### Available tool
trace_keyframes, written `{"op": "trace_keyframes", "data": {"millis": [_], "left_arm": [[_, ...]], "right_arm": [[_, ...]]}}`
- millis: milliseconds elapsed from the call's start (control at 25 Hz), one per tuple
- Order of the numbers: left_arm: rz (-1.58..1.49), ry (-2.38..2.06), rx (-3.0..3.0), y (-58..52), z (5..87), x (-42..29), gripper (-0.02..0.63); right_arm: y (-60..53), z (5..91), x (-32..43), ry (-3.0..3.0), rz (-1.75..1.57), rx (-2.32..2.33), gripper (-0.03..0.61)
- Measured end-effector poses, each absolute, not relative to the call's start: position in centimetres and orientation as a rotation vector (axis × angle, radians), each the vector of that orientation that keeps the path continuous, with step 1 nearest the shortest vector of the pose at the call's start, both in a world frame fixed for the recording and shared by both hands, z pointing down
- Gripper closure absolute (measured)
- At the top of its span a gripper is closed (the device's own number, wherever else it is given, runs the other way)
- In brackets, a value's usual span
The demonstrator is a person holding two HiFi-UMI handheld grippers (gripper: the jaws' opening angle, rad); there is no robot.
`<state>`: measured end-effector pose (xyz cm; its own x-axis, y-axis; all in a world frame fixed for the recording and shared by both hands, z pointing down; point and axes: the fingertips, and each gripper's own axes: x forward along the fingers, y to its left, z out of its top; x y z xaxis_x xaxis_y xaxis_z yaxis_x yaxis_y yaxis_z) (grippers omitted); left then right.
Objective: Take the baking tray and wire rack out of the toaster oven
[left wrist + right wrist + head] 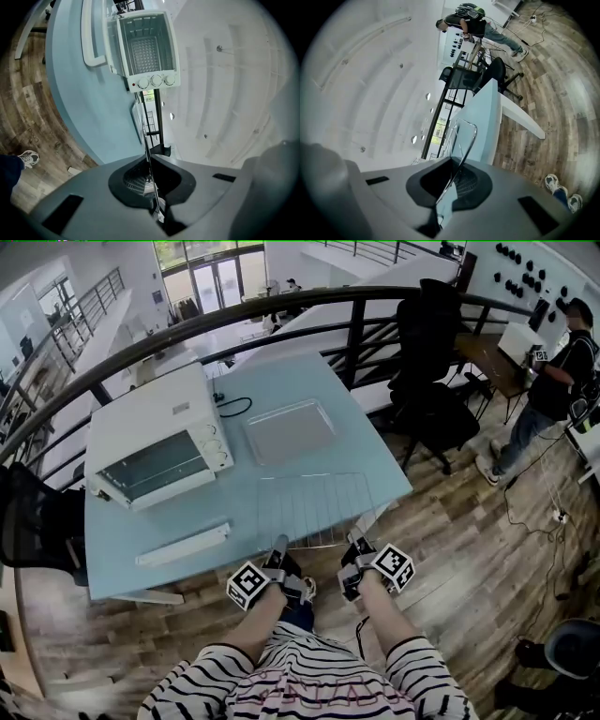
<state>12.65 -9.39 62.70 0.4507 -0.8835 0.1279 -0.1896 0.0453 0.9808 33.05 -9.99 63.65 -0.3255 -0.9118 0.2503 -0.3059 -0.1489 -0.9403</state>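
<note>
The wire rack (314,507) lies low over the near edge of the pale blue table (197,512), partly past it. My left gripper (278,554) is shut on its near left rim and my right gripper (356,545) on its near right rim. In the left gripper view the wire rack (149,159) runs edge-on between the closed jaws of the left gripper (152,187). In the right gripper view the wire rack (464,145) is pinched by the right gripper (450,183). The baking tray (289,430) rests flat on the table, right of the white toaster oven (155,432).
The oven door hangs open, its white handle (183,545) lying toward the near left edge. A black office chair (431,381) stands past the table's right side, a person (553,381) beyond it. A black railing (281,315) runs behind the table.
</note>
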Motion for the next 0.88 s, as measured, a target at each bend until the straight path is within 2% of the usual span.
{"op": "trace_keyframes", "data": {"millis": [880], "left_arm": [[-0.686, -0.978, 1.314, -16.0, 67.1, 16.0, 0.589]], "right_arm": [[-20.5, 67.6, 35.7, 1.795, -1.642, -1.514, 0.552]]}}
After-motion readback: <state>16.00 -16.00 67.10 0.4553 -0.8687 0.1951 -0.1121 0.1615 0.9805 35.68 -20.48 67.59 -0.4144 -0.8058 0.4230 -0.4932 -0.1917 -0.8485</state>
